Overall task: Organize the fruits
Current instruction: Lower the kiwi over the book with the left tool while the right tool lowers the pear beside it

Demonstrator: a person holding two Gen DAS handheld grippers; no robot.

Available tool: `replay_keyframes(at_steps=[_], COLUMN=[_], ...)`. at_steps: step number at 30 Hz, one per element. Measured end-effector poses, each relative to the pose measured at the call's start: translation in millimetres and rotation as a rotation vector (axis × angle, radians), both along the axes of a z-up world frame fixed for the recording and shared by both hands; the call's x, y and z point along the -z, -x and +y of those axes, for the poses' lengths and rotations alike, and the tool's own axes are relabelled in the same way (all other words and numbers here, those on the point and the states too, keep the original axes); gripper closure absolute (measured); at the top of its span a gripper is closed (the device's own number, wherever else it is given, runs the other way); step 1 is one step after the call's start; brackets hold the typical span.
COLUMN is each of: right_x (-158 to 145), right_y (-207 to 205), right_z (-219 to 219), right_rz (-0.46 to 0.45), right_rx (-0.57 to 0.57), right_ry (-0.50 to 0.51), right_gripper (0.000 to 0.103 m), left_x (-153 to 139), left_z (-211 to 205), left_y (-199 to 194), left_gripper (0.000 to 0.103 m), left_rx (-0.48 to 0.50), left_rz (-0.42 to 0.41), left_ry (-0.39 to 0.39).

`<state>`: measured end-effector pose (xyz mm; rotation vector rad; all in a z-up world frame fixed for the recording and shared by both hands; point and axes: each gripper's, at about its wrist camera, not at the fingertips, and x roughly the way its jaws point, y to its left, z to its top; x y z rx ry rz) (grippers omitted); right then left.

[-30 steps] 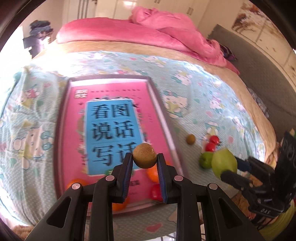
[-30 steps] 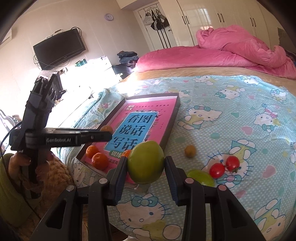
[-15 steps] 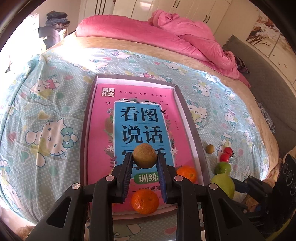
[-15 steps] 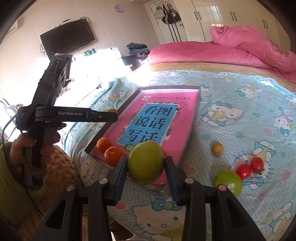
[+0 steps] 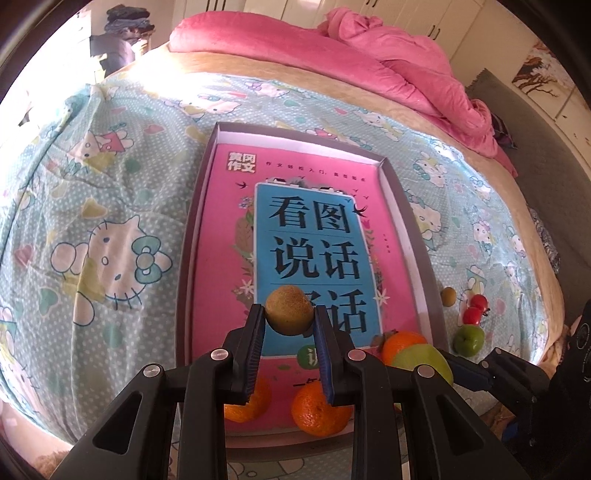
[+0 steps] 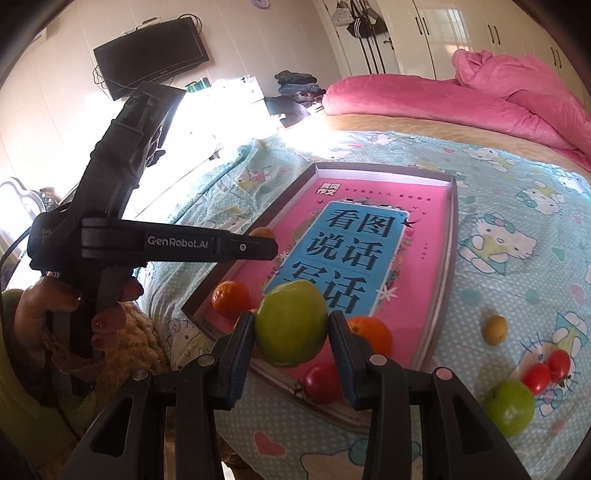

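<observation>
Left wrist view: the left hand-held gripper [image 5: 289, 334] clamps a small brown fuzzy kiwi [image 5: 289, 311] above the shallow grey box holding a pink book [image 5: 400, 206]. The right hand-held gripper [image 6: 291, 341] squeezes a large green apple [image 6: 291, 322] over the box's near end, where round orange tangerines [image 5: 317, 411] lie. Farther right, two red cherry tomatoes [image 6: 546, 371] rest on the cartoon-cat bedsheet [image 6: 517, 206].

Ahead of your tongs, a sheet [image 5: 110, 206] printed with cartoon cats covers the bed. Beyond it, at the far end, a pink duvet [image 5: 369, 62] lies bunched. Off to the left of your right tongs a dark TV [image 6: 151, 55] hangs on the wall, and white wardrobes [image 6: 461, 33] stand behind the bed.
</observation>
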<state>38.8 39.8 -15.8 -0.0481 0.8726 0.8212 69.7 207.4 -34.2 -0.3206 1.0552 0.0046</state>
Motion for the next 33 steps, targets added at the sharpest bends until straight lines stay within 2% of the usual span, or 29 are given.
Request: replay_keyframes(at_steps=[10, 18, 33], right_x=[11.2, 17.3, 25.2], right_y=[-20.7, -20.7, -22.4], right_z=[18.6, 24.3, 27.3], right_rz=[0.036, 0.029, 0.017], right_rx=[0.012, 0.005, 0.003], right_ry=[0.021, 0.056, 0.103], right_gripper=[0.062, 0.062, 0.062], left_x=[13.5, 22.5, 24.7], left_z=[6.8, 10.4, 9.3], left_y=[-8.8, -12.8, -13.0], left_gripper=[0.076, 0.076, 0.076], left_rx=[-0.030, -0.046, -0.036], left_rz=[0.041, 0.074, 0.079], left_ry=[-0.035, -0.031, -0.028])
